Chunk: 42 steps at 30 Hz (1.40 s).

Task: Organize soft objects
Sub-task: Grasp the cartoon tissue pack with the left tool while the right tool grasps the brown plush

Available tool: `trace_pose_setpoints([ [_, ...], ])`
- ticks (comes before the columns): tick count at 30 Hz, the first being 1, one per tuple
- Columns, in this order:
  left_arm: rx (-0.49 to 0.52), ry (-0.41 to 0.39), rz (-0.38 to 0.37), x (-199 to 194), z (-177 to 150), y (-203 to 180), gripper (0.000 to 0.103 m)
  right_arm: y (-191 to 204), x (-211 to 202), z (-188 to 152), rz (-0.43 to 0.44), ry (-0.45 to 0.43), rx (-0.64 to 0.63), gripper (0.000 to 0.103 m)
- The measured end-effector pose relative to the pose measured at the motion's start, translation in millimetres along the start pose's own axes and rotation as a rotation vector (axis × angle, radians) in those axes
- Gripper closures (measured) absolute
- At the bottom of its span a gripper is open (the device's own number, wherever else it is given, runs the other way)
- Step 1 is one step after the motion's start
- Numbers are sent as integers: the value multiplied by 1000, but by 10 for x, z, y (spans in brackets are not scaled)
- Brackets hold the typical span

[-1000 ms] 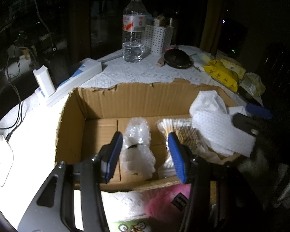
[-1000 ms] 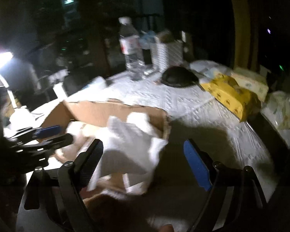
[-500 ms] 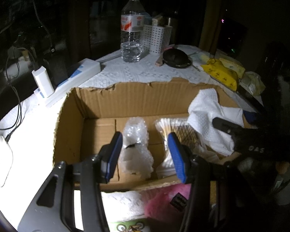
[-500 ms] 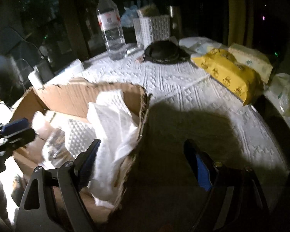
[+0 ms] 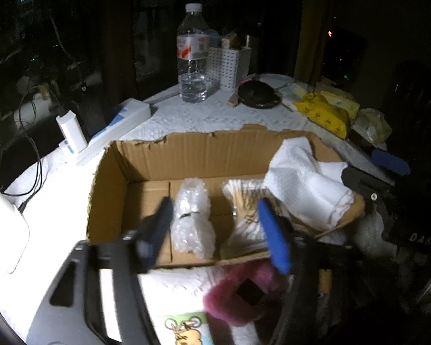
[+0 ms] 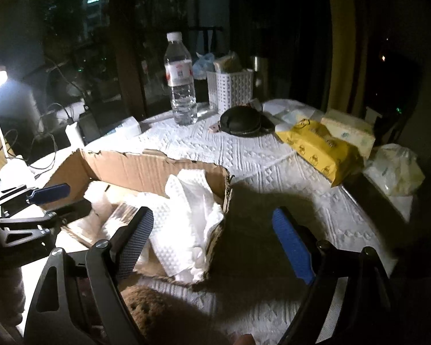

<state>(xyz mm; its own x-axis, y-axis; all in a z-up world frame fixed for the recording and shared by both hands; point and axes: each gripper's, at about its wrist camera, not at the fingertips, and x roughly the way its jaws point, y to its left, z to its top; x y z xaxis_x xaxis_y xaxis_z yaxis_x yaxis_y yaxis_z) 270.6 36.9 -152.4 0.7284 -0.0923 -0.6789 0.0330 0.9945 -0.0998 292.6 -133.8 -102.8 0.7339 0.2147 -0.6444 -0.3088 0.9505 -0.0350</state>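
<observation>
both tongs empty: left tongs (image 5: pixel 215 230) opening, right tongs (image 6: pixel 215 241) wide apart

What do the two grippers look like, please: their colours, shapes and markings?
Both are black frames with triangular cut-outs and silver pivot screws. The left gripper has long flat blue fingers. The right gripper has one blue finger and one with a dark checkered pad; pale letters mark its body.

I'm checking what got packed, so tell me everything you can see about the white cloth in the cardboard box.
The white cloth is a soft, crumpled piece with an embossed, waffle-like texture and a stitched hem. It lies loosely bunched in the right end of the open cardboard box, draped over the box's rim with a fold hanging outside. It partly rests on a clear-wrapped bundle of thin sticks. Neither tool is touching it.
</observation>
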Motion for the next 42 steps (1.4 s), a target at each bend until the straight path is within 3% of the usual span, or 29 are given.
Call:
trace_pose_setpoints([
  [11,23,-30,-32,-332,-46,-201,33,23,-412,-112,9,-37,-3,15],
  [21,25,-26,-25,-489,-322,-207,33,28,-654,-231,36,-49,-8,15],
  [27,18,-22,-18,-507,-492,-174,33,81,-644,-348,56,-25,-23,15],
  [31,21,-27,33,-488,-589,-113,33,111,-554,-429,84,10,-27,16],
  [42,-38,45,108,-239,-907,75,33,198,-147,-720,158,134,-7,21],
])
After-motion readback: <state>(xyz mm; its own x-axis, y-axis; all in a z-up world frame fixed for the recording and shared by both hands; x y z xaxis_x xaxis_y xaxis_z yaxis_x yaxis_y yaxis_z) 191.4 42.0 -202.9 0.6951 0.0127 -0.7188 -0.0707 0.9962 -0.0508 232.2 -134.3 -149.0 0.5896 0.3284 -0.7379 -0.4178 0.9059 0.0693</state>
